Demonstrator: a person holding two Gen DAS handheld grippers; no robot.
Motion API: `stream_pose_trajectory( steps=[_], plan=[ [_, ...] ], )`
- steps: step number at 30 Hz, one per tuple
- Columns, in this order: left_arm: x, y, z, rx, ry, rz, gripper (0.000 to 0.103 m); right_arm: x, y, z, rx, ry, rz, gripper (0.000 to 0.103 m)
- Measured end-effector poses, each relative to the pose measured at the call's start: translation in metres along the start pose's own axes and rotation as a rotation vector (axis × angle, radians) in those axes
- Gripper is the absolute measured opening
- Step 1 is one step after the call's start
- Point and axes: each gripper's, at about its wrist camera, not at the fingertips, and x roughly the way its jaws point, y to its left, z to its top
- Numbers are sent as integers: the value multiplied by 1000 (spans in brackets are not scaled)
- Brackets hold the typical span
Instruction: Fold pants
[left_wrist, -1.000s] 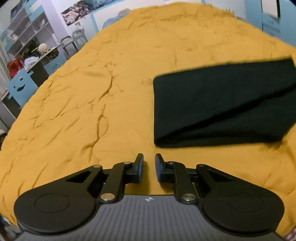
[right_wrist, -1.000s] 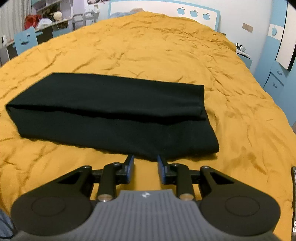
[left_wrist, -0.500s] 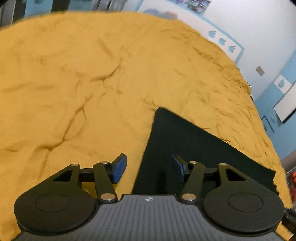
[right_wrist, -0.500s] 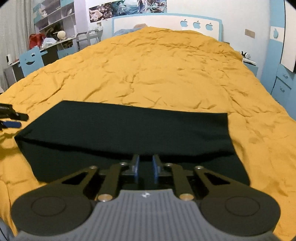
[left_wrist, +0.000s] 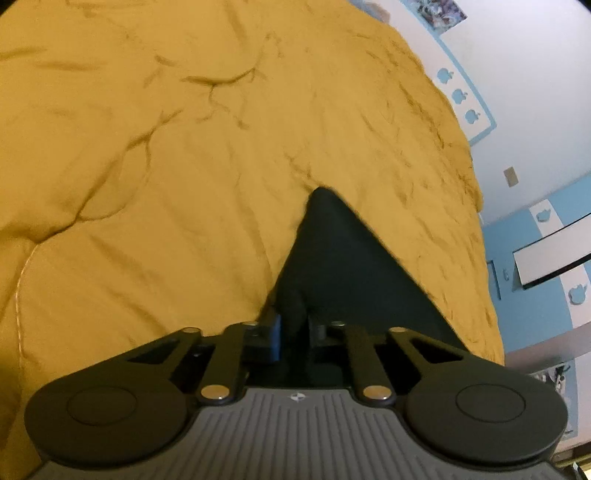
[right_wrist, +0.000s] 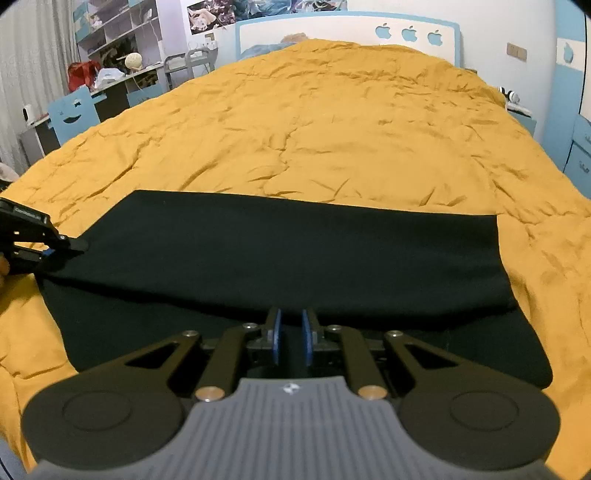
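Since a second ago my left gripper (left_wrist: 293, 325) has rolled over the end of the black pants (left_wrist: 343, 266), and its jaws have just closed, pinching a cloth ridge. Right view: pants (right_wrist: 288, 254) lie as a long folded band across the yellow quilt (right_wrist: 314, 122); right gripper (right_wrist: 291, 334), angled down, is clamped on their near edge, with further folds apparently left.

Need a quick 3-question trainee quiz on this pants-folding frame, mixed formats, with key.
1. True or false: the pants lie on a blue bedcover.
2. In the right wrist view, the left gripper is at the pants': A) left end B) right end C) middle.
3. What sits between the left gripper's fingers?
Key: 1 false, it is yellow. 2 A. 3 A bunch of the pants' black fabric; the fingers have just been closing on it.
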Motion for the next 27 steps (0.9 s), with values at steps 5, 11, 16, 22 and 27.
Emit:
stream_pose_trajectory(
  steps=[5,11,16,22,27],
  plan=[
    [-28,-59,-7,133,-103,9,9,-4,-13,2,20,-2,-2,8],
    [-45,-179,-45,448,-165,80,8,-17,-33,7,105,-6,32,8],
    [-11,-241,-103,709,-124,106,8,-25,-51,3,164,-2,57,9],
    [45,-251,-153,818,72,124,8,-28,-62,-7,241,20,109,10],
    [59,-225,-152,696,201,43,22,-24,-62,-11,337,36,217,14]
  ],
)
